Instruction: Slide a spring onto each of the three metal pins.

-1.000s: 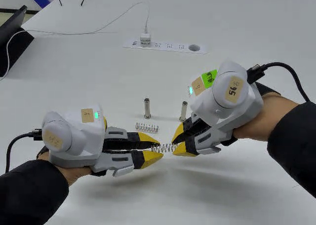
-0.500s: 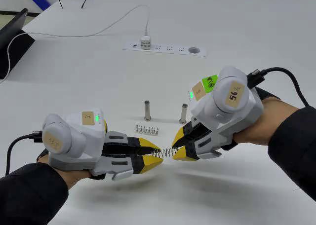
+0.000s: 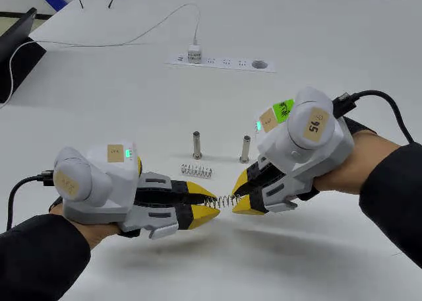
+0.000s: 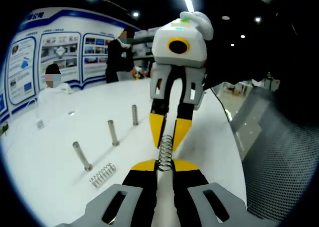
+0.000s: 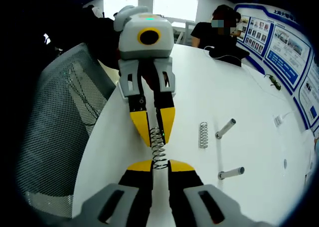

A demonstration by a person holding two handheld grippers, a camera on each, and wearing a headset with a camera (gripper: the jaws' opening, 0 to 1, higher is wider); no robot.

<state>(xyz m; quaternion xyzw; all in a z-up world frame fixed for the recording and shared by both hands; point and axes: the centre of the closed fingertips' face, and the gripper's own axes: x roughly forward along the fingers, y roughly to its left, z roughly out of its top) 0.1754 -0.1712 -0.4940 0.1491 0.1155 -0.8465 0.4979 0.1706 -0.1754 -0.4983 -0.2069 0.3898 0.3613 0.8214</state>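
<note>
A thin spring [image 3: 226,199] hangs level above the white table, stretched between my two grippers. My left gripper [image 3: 210,205] is shut on its left end and my right gripper [image 3: 239,194] is shut on its right end. In the left gripper view the spring [image 4: 165,150] runs from my own jaws up to the right gripper [image 4: 171,133]. In the right gripper view the spring [image 5: 157,147] runs up to the left gripper [image 5: 153,130]. Three metal pins [image 4: 81,156] [image 4: 113,132] [image 4: 134,114] stand upright, bare. A second spring [image 3: 196,171] lies flat near the pins [image 3: 196,144] [image 3: 245,149].
A white power strip [image 3: 221,62] with a plugged adapter and cable lies at the back of the table [image 3: 99,109]. A dark monitor edge [image 3: 16,40] sits at the far left. A mesh chair [image 5: 55,127] stands beside the table. People sit in the background.
Both grippers stay shut on the same spring. The left gripper's tips have edged slightly right; the pins and the loose spring have not moved.
</note>
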